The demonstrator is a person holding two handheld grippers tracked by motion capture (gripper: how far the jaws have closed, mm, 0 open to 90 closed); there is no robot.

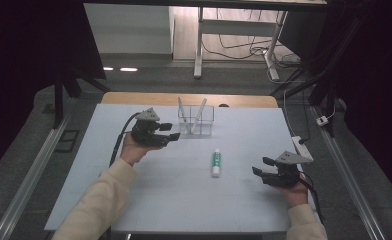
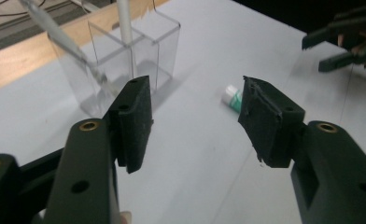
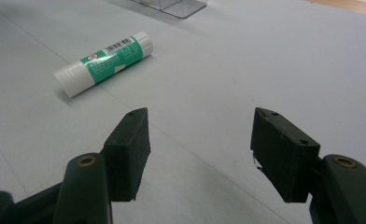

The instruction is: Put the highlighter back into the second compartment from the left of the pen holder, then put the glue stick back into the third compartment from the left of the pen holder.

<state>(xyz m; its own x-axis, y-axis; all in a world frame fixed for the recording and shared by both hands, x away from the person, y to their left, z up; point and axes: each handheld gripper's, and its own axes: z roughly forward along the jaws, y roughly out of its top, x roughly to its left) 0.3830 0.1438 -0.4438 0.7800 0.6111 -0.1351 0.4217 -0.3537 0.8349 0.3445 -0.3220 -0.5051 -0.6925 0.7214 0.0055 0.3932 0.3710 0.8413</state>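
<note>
A pale tabletop (image 1: pixel 149 200) carries the scene, seen whole from the high view, with a wooden edge along its far side. Toward that far side stands a clear plastic holder (image 1: pixel 196 121) with two slim white sticks leaning in it; the left gripper view shows its inner partition and the sticks slanting up out of it, detail too small to read from above.

The left hand-held gripper (image 1: pixel 171 131) is held just beside the holder, jaws wide apart and gripping nothing. The right hand-held gripper (image 1: pixel 263 166) is near the tabletop's right edge, jaws likewise spread with nothing between them. Cream sleeves enter from the near side.

Between the two, nearer the right, lies a glue stick (image 1: pixel 216 162), flat on the tabletop and apart from both. From above its long axis runs from near to far, its green-labelled end toward the holder. The right gripper view (image 3: pixel 102 62) adds a barcode on the green label and a ribbed white end, the stick lying slantwise ahead of the left jaw. The left gripper view (image 2: pixel 232 98) catches just one end of it beyond the right jaw.
</note>
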